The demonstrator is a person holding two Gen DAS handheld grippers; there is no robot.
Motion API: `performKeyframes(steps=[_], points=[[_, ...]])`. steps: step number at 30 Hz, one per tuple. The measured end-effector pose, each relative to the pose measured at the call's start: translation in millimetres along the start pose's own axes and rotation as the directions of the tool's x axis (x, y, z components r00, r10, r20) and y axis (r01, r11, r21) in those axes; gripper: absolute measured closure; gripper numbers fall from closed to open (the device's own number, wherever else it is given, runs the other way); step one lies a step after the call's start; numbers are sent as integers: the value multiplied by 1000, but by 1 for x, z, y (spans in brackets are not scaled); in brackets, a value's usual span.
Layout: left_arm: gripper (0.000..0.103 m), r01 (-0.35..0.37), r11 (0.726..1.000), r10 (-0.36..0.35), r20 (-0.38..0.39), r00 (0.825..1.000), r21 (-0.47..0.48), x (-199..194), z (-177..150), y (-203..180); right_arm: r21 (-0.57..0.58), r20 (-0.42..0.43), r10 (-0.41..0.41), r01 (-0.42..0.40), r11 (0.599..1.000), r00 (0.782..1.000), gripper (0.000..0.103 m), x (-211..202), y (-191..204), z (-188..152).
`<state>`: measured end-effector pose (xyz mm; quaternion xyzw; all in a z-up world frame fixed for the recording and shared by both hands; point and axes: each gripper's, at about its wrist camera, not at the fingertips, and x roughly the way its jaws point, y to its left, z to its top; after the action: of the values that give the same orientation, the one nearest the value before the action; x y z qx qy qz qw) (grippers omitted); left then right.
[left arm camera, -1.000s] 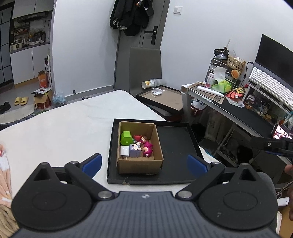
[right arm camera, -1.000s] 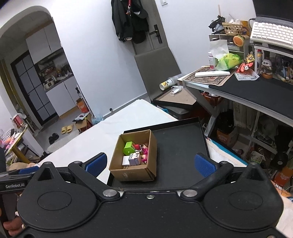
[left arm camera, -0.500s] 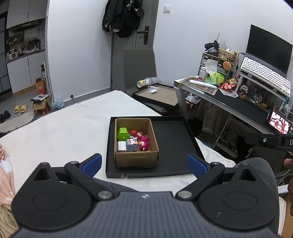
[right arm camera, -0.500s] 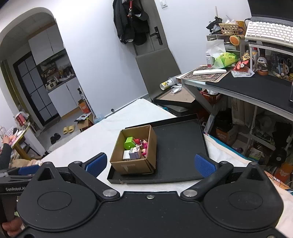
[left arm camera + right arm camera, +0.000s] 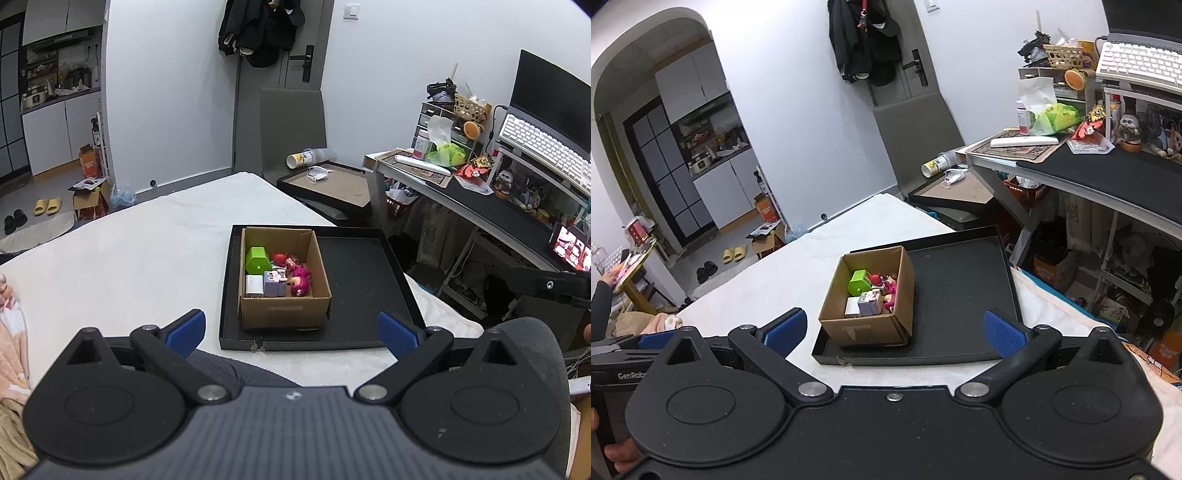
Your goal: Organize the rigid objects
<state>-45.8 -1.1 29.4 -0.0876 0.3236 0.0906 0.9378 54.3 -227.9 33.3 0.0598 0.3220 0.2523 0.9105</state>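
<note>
1. A cardboard box sits in the left half of a black tray, against the tray's left wall and close to its near edge. The box's long axis runs from the tray's near edge towards its far edge, and its open top faces up.
2. The tray lies flat on a white bed, near the bed's right edge and near its front edge. The right half of the tray is bare.
3. Inside the box, a green block lies in the far left part. A white block is at the near left wall, and a lilac block is just beside it on the right. Pink and red figures are bunched along the right wall; which way they point is too small to tell.
4. The left hand-held gripper is spread wide, with its blue fingertips well apart. It holds nothing and touches nothing, and it hangs near the tray's near edge.
5. The right hand-held gripper is also spread wide and empty, its blue fingertips either side of the tray's near edge in the right wrist view, clear of the box and the tray.
6. Part of a hand shows at the lower left of the right wrist view.
</note>
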Motion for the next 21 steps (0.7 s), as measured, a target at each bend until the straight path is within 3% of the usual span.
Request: performKeyframes(steps=[21], points=[[4, 5, 1000, -5, 2, 1000, 9, -3, 1, -4, -19, -2, -23, 23, 1000, 1000, 0, 2, 9, 0]])
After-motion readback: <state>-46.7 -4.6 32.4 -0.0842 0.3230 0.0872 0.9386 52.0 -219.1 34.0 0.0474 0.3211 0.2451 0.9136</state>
